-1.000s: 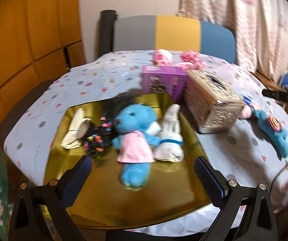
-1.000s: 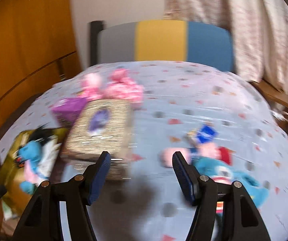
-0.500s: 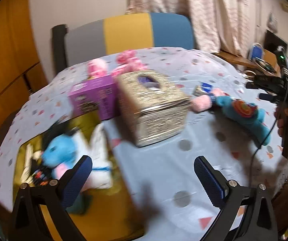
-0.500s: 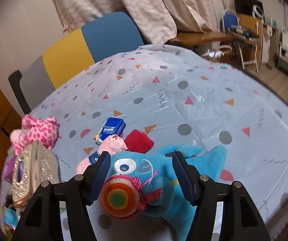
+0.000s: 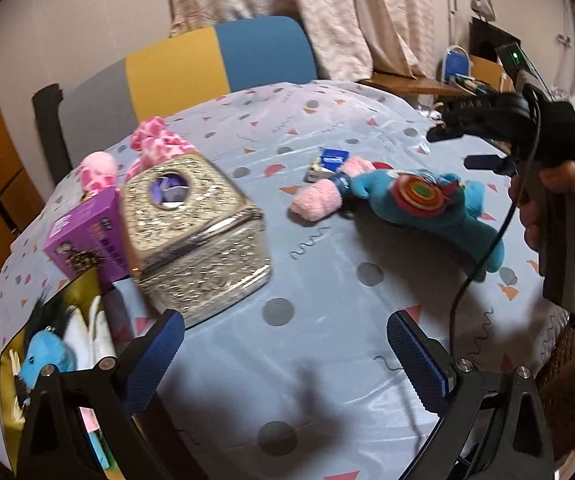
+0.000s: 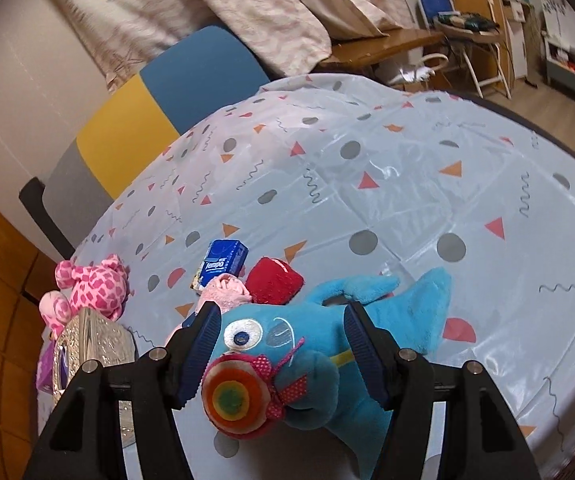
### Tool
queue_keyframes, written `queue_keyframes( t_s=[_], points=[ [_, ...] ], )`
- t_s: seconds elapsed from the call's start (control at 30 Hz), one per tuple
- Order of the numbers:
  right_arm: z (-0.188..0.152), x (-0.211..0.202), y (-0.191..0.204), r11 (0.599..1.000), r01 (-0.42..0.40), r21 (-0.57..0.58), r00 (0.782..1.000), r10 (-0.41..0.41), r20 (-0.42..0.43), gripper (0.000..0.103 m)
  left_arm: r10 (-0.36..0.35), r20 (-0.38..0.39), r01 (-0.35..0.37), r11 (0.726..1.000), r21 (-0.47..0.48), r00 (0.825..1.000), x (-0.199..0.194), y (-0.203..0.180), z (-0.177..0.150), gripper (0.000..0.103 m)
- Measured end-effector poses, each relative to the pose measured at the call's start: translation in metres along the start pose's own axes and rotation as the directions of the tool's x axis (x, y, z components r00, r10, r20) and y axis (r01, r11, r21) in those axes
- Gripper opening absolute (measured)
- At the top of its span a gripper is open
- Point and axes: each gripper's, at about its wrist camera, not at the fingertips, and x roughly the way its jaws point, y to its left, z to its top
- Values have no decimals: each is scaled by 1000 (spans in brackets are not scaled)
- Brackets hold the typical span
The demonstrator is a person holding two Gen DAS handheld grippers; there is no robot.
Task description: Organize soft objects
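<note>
Straddling blue plush fish (image 6: 307, 364) | right gripper (image 6: 283, 352) jaws open, either side | left gripper (image 5: 287, 352) jaws open, empty

Your right wrist view shows one legible word: "tempo", in white letters on the blue tissue packet (image 6: 223, 264) that lies on the patterned tablecloth (image 6: 387, 184). In your left wrist view the same packet (image 5: 332, 159) is too small to read. The purple box (image 5: 87, 236) beside the silver tissue box (image 5: 195, 236) carries white print and a picture on its front face, but the lettering is blurred and you cannot read it. Nothing else bears readable text.
</note>
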Motion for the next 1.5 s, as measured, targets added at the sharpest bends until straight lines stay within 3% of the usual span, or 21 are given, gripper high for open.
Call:
queue_keyframes(
  t_s=[0.37, 0.57, 0.73, 0.87, 1.0, 1.13, 1.3, 1.5],
  points=[
    [3, -3, -10, 998, -21, 57, 1000, 20, 7, 65, -70, -38, 73, 993, 89, 997, 23, -22, 14, 76],
    [4, -4, -16, 994, -45, 96, 999, 44, 5, 65, -135, -29, 137, 985, 109, 990, 32, -25, 46, 55],
    [5, -5, -18, 992, -69, 108, 998, 69, 8, 65, -163, -58, 167, 983, 74, 985, 54, -25, 76, 45],
    [4, -5, -18, 988, -93, 121, 996, 94, 0, 65, -141, -72, 147, 985, 87, 987, 77, -32, 96, 39],
    [4, -6, -20, 983, -121, 134, 992, 123, -1, 65, -93, -107, 103, 991, 90, 990, 111, -40, 117, 38],
    [5, -5, -22, 978, -145, 152, 989, 148, -7, 65, -45, -138, 68, 984, 164, 989, 146, -56, 125, 39],
    [4, -3, -25, 970, -166, 175, 985, 172, -18, 65, -14, -176, 51, 977, 209, 984, 188, -64, 127, 58],
    [4, 0, -28, 964, -177, 200, 982, 186, -27, 65, -102, -176, 132, 977, 168, 979, 213, -62, 129, 66]
  ],
)
